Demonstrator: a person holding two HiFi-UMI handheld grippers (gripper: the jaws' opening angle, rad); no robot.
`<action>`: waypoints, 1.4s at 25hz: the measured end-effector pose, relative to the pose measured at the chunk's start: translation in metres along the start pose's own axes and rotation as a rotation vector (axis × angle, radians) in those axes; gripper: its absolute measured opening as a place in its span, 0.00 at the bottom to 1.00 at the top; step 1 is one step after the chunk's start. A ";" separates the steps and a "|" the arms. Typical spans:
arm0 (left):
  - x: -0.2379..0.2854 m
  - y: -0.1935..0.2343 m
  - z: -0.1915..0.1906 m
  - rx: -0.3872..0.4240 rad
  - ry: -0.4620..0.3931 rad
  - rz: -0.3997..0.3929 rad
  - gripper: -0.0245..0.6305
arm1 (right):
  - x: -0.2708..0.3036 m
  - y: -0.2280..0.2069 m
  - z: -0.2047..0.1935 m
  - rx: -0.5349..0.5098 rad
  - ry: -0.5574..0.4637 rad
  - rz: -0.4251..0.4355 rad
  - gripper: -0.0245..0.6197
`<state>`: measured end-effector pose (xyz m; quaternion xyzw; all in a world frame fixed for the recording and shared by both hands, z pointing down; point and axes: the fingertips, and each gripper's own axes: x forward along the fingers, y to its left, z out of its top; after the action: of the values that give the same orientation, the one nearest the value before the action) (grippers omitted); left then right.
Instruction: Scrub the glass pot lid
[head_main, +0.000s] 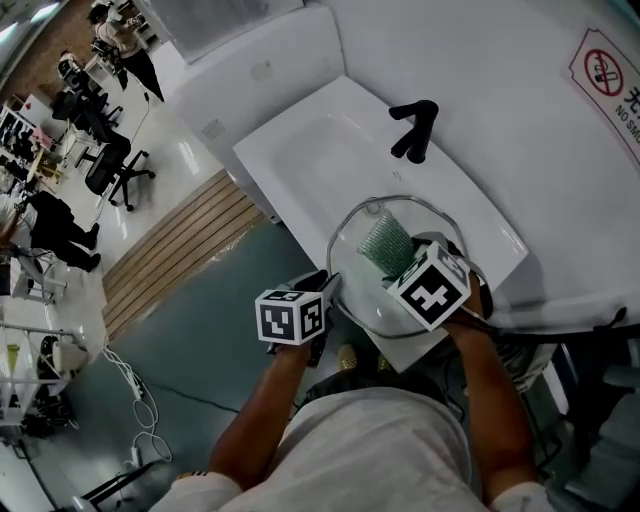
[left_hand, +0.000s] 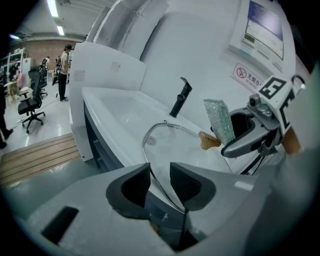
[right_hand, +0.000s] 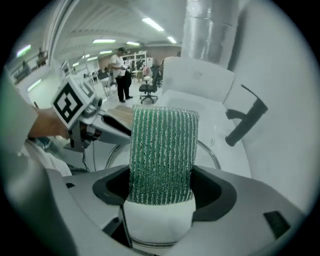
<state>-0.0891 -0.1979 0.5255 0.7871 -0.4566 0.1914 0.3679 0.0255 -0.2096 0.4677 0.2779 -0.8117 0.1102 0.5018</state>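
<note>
A round glass pot lid (head_main: 355, 272) with a metal rim is held tilted over the front of the white sink (head_main: 300, 150). My left gripper (head_main: 325, 292) is at the lid's left edge, and the lid rim (left_hand: 150, 160) runs between its dark pads, which are shut on it. My right gripper (head_main: 402, 268) is shut on a green scrub sponge (head_main: 385, 245) with a white base, which stands up from the jaws (right_hand: 162, 150) over the lid's glass. Whether the sponge touches the glass I cannot tell. The lid's brown knob (left_hand: 207, 140) shows beside the sponge (left_hand: 219, 120).
A black faucet (head_main: 415, 130) stands at the back of the sink against a white wall that bears a no-smoking sign (head_main: 605, 70). A strip of wooden flooring (head_main: 170, 250) lies left of the sink, with office chairs and people far beyond it.
</note>
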 end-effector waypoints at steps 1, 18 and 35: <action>0.000 0.000 0.000 -0.001 0.002 0.000 0.24 | -0.003 -0.005 -0.004 0.060 -0.027 0.031 0.58; 0.001 0.000 0.000 -0.003 0.024 0.012 0.24 | -0.005 -0.064 -0.077 0.586 -0.194 0.225 0.58; 0.001 -0.001 0.000 0.009 0.019 -0.001 0.24 | -0.031 0.037 -0.023 0.043 -0.118 -0.057 0.58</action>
<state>-0.0879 -0.1986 0.5260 0.7871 -0.4519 0.2010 0.3685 0.0323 -0.1585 0.4554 0.3176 -0.8291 0.0967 0.4499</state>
